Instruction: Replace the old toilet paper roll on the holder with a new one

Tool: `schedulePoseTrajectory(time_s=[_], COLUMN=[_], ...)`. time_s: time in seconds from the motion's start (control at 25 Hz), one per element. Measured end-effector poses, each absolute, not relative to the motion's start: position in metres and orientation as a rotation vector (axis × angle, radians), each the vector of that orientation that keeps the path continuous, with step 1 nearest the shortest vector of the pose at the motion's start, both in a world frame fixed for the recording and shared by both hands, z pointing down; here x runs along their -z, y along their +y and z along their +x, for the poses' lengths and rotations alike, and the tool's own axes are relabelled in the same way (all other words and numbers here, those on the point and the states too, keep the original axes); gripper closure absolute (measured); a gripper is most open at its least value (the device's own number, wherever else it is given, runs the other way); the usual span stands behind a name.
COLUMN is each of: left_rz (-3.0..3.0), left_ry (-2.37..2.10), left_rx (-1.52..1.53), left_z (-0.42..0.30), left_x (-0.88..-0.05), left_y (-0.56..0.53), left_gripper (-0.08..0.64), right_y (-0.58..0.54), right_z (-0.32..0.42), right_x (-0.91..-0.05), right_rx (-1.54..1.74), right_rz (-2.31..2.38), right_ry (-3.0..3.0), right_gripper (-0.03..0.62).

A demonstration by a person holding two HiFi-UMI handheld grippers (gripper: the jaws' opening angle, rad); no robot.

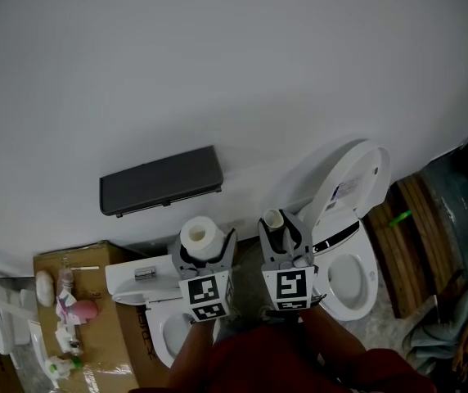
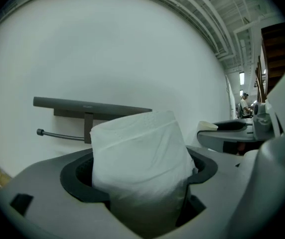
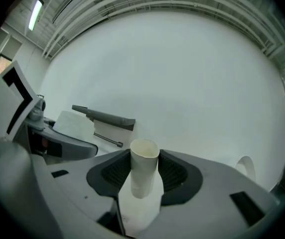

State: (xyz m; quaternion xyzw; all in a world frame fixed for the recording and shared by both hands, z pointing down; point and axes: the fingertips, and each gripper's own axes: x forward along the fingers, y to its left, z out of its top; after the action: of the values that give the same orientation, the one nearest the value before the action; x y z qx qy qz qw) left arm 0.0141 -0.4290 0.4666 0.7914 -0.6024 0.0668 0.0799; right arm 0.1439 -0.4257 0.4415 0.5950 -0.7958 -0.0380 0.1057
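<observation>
Head view: the left claw (image 1: 204, 254) carries a fat white soft-paper toilet roll (image 1: 202, 236) and the right claw (image 1: 284, 234) a bare pale cardboard tube (image 1: 273, 220), both below the dark grey wall holder (image 1: 161, 180). Left gripper view: the jaws clamp the roll's flanks. It looks light and squashy, so grip gently. Right gripper view: the jaws pinch the tube, which looks stiff but crushable.

The full white roll (image 2: 140, 158) stood upright between my left jaws, squeezed on both sides. The bare cardboard tube (image 3: 144, 171) stood upright, clamped in my right jaws. The dark wall holder (image 1: 161, 180) hung ahead of both, its rod (image 2: 60, 135) bare.
</observation>
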Motion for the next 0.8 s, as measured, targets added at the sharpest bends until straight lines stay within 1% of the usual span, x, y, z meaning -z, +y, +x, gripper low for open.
schedulePoseTrajectory(time_s=[0.52, 0.8], left_rz=[2.143, 1.994], left_ry=[-1.379, -1.272], left_rx=[0.008, 0.203], left_z=[0.088, 0.099], left_x=[-0.517, -0.517], left_y=[-0.482, -0.516], left_gripper=[0.078, 0.077], right_y=[-0.417, -0.415], right_z=[0.179, 0.197], right_x=[-0.428, -0.42], right_rx=[0.17, 0.174], right_rz=[1.829, 1.868], right_ry=[-2.268, -2.231], right_gripper=[0.414, 0.414])
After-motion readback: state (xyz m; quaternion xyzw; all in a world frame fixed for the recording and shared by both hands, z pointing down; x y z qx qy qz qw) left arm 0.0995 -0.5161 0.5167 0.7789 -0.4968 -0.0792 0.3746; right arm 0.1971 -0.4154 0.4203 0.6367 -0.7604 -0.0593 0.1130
